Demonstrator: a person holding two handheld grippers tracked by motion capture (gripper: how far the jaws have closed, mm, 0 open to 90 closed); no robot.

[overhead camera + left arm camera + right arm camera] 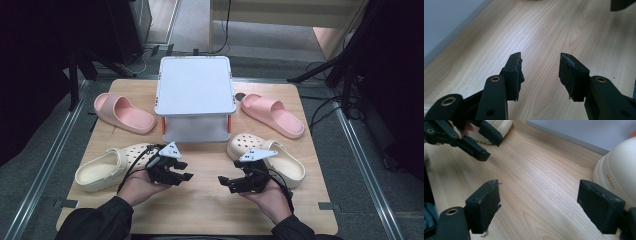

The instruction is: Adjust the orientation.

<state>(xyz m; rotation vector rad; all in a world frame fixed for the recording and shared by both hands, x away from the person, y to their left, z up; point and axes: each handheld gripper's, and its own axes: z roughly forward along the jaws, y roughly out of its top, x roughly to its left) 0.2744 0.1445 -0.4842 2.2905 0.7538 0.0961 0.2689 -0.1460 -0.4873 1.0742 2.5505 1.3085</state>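
Two cream clogs lie on the wooden table (200, 210), the left clog (105, 169) beside my left hand and the right clog (272, 156) behind my right hand. My left gripper (185, 171) (540, 60) hovers low over bare wood, open, with nothing between its jaws. Facing it a short way off is my right gripper (223, 183) (539, 192), open wide and also empty. In the right gripper view the right clog's toe (620, 173) sits just outside one jaw, and the left gripper (474, 141) shows farther off.
A white two-tier shelf (196, 85) stands at the table's middle back. A pink slide (125, 114) lies to its left and another pink slide (272, 115) to its right. Bare wood (205, 165) lies between the grippers and the shelf.
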